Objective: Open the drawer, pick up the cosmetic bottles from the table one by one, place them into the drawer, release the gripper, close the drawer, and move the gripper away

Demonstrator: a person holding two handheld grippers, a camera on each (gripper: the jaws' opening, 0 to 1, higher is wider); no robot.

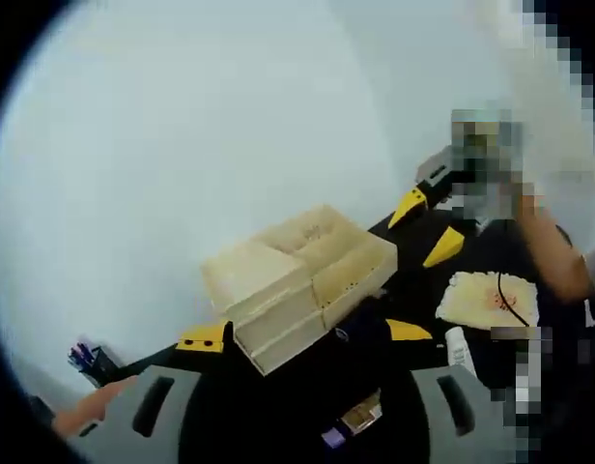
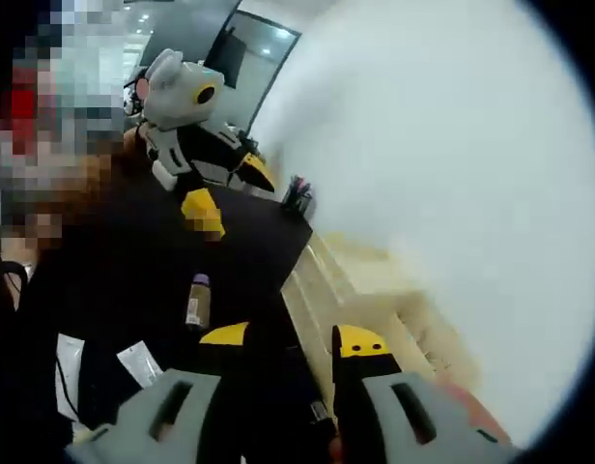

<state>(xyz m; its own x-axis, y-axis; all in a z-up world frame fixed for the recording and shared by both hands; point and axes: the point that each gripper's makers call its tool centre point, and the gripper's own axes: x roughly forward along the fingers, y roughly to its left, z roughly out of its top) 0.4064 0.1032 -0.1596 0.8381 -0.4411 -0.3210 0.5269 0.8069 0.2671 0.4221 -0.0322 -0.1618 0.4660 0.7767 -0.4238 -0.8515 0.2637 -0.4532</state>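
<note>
Black table (image 2: 133, 261): bottle (image 2: 197, 302) beyond right claw (image 2: 293, 343) (apart).

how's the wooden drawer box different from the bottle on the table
The wooden drawer box is pale, blocky and by far the larger thing; the bottle is small, slim and brownish with a purple cap. The drawer box's drawer fronts sit flush, apparently closed; the bottle stands upright. Both rest on the black table.
</note>
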